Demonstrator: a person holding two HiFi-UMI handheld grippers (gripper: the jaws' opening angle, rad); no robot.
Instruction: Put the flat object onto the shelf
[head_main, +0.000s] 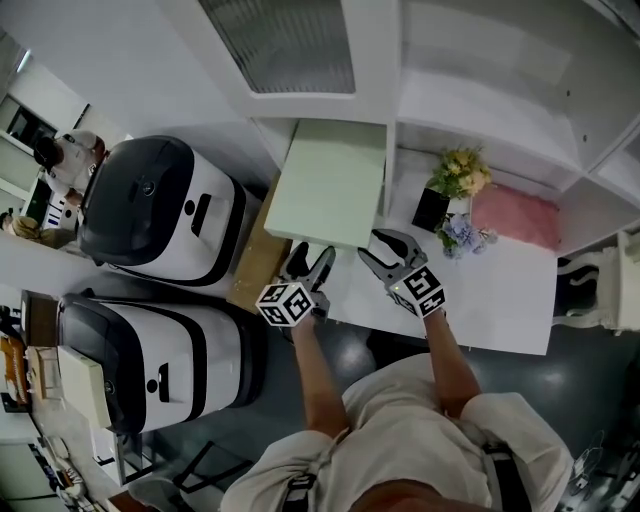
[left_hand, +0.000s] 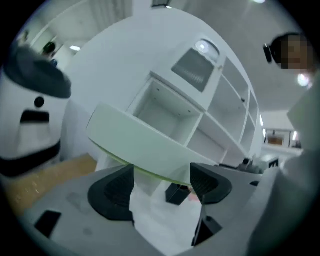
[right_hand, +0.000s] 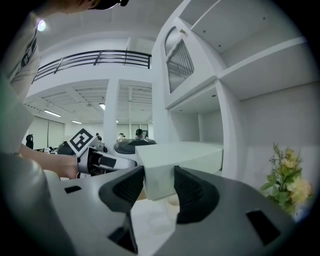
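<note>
The flat object (head_main: 330, 185) is a pale green board, tilted, with its far edge at the white shelf (head_main: 470, 100). My right gripper (head_main: 385, 252) is shut on its near right corner; in the right gripper view that corner (right_hand: 165, 167) sits squeezed between the pads of the right gripper (right_hand: 159, 182). My left gripper (head_main: 308, 265) is at the board's near edge with its jaws spread wide. In the left gripper view the board's lower edge (left_hand: 145, 145) runs just above the left gripper (left_hand: 162, 182), and neither pad presses on it.
A black pot of yellow and blue flowers (head_main: 455, 190) and a pink cloth (head_main: 515, 215) lie on the white table (head_main: 500, 300) to the right. Two white-and-black machines (head_main: 160, 210) (head_main: 150, 350) stand at the left, with a cardboard sheet (head_main: 255, 260) beside the table.
</note>
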